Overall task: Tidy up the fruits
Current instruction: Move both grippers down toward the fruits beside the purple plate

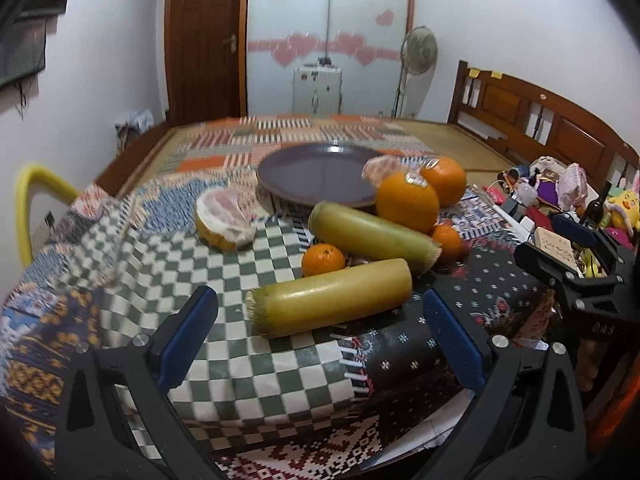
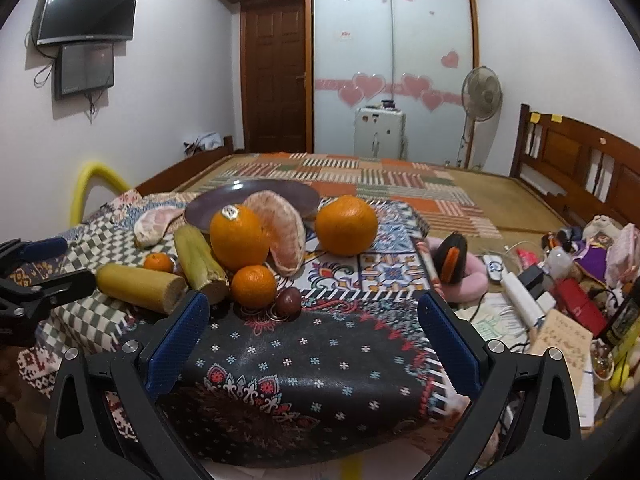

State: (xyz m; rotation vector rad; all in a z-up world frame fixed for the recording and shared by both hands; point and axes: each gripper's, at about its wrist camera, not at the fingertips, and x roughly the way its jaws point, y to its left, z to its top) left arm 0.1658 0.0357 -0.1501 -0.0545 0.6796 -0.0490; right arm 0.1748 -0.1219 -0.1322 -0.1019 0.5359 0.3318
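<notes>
No lettering here can be read.

The sticker [image 2: 230, 211] on top of the front orange [image 2: 238, 237] shows a dark mark too small to make out (in the left wrist view it is only a smear). The handwritten card [image 2: 562, 338] at the right edge of the bed [image 2: 400, 184] carries script too blurred to decipher, and the yellow notes [image 2: 545, 117] on the headboard [image 2: 580, 156] look blank.
</notes>
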